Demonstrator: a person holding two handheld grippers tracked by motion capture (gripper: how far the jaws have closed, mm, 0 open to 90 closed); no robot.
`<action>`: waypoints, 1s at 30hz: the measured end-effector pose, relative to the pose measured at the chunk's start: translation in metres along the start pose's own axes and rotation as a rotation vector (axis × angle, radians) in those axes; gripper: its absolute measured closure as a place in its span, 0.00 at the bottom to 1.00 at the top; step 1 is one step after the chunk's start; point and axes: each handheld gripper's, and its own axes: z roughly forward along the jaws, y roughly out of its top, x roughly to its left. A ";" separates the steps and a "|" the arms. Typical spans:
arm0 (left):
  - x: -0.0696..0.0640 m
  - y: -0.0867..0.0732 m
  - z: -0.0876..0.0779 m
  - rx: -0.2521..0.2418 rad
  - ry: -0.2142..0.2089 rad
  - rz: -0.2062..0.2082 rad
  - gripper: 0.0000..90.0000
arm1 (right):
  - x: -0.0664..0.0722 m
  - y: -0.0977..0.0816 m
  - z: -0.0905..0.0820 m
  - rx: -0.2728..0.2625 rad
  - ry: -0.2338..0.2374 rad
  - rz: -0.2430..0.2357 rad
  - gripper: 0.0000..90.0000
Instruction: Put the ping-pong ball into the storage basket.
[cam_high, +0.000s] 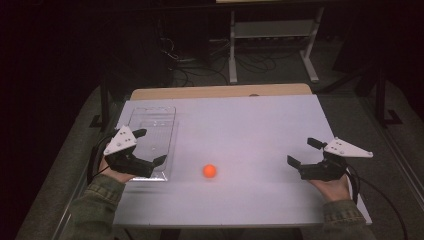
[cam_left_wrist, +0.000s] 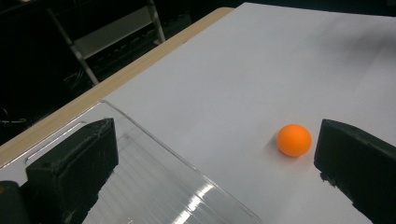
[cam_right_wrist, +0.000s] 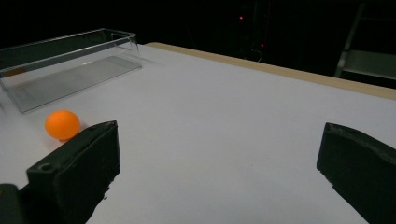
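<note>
Resting on a white table, an orange ball lies near the front edge, between 2 hand-held grippers. Just to its left stands a clear plastic tray, long and shallow, with nothing visible inside it. The left gripper hovers over the tray's near end with its jaws spread wide, holding nothing; seen along those jaws, the ball lies close beside one of them. The right gripper hangs well apart from the ball at the table's right side, jaws likewise spread and holding nothing.

Judging by this, the work is at its opening step: the ball has not been gripped. The next move probably calls for one gripper to straddle the ball, close gently so it does not roll away, then carry it, likely to the tray.

No brand, label or writing can be read anywhere.
</note>
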 end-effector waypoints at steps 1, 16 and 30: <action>0.000 0.001 0.001 0.002 -0.002 0.002 0.00 | 0.000 0.000 0.000 0.000 0.000 0.001 0.00; -0.002 0.010 0.012 0.044 -0.031 0.029 0.00 | 0.000 0.000 0.000 0.004 0.005 -0.001 0.00; -0.003 0.019 0.022 0.076 -0.054 0.056 0.00 | 0.000 0.000 0.000 0.005 0.008 0.002 0.00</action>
